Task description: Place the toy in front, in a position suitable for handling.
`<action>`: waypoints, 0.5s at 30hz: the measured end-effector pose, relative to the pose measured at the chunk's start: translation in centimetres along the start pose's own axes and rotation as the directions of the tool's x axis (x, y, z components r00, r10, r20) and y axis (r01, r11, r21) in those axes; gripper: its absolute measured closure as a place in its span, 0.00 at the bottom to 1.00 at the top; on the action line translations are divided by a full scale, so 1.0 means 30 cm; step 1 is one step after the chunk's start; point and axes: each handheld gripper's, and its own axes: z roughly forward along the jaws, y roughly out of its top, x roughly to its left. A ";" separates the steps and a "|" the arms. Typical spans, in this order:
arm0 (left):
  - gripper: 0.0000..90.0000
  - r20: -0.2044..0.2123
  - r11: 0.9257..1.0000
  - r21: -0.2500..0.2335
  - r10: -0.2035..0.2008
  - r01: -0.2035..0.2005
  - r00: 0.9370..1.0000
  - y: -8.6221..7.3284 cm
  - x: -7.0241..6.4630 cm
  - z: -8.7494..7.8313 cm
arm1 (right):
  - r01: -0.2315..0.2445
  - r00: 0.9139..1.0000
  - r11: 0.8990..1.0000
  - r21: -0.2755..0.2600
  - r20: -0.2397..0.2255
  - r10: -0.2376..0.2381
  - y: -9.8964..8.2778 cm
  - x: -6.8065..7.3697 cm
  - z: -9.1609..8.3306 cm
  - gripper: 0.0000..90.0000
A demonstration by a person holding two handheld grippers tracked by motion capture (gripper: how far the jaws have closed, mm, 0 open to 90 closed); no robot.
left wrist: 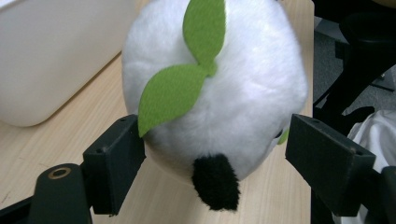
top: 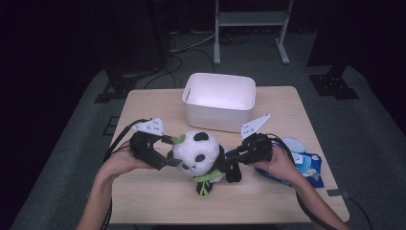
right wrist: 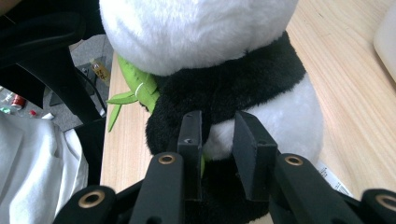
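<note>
A light wooden table (top: 143,201) is shown from above. A white bin (top: 219,103) is set at the middle of its far edge, and a blue packet (top: 309,165) lies near its right edge. A plush panda (top: 198,155) is seated near the table's centre, toward the near edge, just in front of the bin.

The panda is judged light, soft and compressible, with a non-slippery pile and nothing fragile; the fur will yield before a hold firms up, so the round head and the body below the black shoulder band are judged the best places to be gripped.

The left gripper (left wrist: 212,154) is spread wide, its jaws set either side of the head's lower half, whether touching the fur cannot be told. The right gripper (right wrist: 217,140) is narrowly parted, its jaws pressed into the body; it appears to pinch plush, not fully clenched.
</note>
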 end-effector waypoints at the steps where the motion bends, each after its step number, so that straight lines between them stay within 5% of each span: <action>1: 0.20 -0.002 1.000 0.008 0.008 -0.008 1.000 0.002 -0.002 -0.004 | 0.003 1.000 1.000 0.001 0.001 -0.003 0.003 0.001 0.001 0.80; 15: 0.16 -0.025 0.999 0.035 0.029 -0.028 0.999 0.032 -0.005 -0.016 | 0.033 0.999 0.999 0.018 0.004 -0.033 0.045 0.015 0.021 0.81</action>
